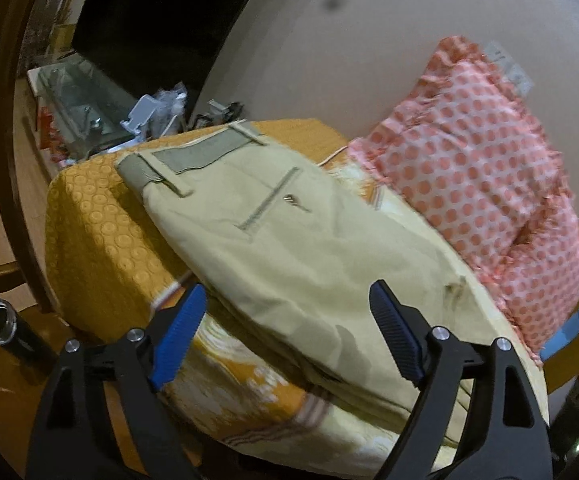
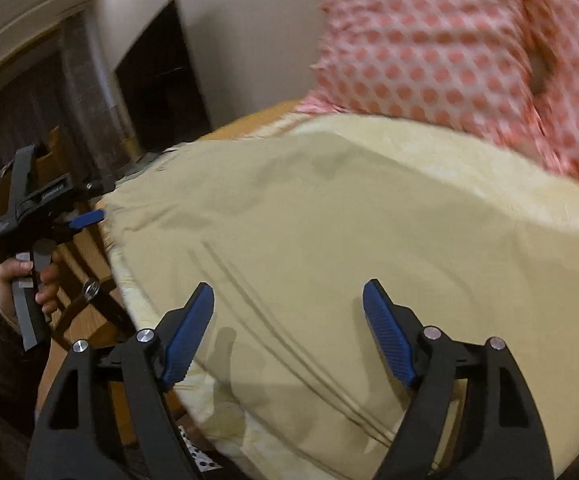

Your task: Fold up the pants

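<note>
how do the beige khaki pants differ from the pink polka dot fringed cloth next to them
The beige khaki pants are plain, with a back pocket and belt loops; the pink polka dot fringed cloth is dotted all over with frayed edges. The pants lie flat and smooth, while the cloth sits bunched in a heap against the wall. Both rest on the yellow patterned bedspread, touching along one edge, and neither open gripper holds them.

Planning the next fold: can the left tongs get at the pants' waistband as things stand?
Probably yes: the left tongs are open and hold nothing, and nothing lies on the pants between them and the waistband.
</note>
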The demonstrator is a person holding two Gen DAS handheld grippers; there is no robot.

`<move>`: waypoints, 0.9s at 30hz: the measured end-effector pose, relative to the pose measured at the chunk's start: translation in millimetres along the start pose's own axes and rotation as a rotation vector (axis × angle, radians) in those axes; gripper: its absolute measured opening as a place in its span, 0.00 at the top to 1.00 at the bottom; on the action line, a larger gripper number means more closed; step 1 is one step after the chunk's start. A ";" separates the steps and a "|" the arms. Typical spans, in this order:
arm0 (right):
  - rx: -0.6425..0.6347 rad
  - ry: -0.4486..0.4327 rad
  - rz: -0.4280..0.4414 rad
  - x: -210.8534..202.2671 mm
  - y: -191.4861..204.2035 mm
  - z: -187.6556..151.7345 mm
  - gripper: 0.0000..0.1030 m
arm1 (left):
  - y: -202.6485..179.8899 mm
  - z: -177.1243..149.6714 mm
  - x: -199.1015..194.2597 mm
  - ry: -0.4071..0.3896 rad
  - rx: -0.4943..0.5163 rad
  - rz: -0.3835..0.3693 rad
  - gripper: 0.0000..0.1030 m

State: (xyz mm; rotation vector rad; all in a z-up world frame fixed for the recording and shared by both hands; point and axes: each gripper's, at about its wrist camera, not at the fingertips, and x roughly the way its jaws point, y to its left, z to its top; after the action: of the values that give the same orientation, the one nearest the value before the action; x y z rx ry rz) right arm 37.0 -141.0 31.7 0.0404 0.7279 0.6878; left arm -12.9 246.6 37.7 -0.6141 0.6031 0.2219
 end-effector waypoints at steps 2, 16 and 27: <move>0.032 -0.020 0.012 -5.7 -4.5 -3.4 0.24 | 4.4 5.7 5.3 0.002 -0.026 0.008 0.18; 0.142 -0.198 0.006 -61.5 -43.3 -12.1 0.23 | -34.3 59.9 21.5 -0.019 0.093 0.125 0.89; 0.487 -0.406 -0.113 -142.6 -135.0 -40.9 0.18 | -305.7 -82.1 -34.2 -0.038 0.868 -0.425 0.91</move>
State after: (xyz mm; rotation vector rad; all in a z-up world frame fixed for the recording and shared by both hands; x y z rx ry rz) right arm 10.8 -339.0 50.6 0.5655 0.4862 0.3631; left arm 33.8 -48.0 149.0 0.1142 0.4591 -0.4183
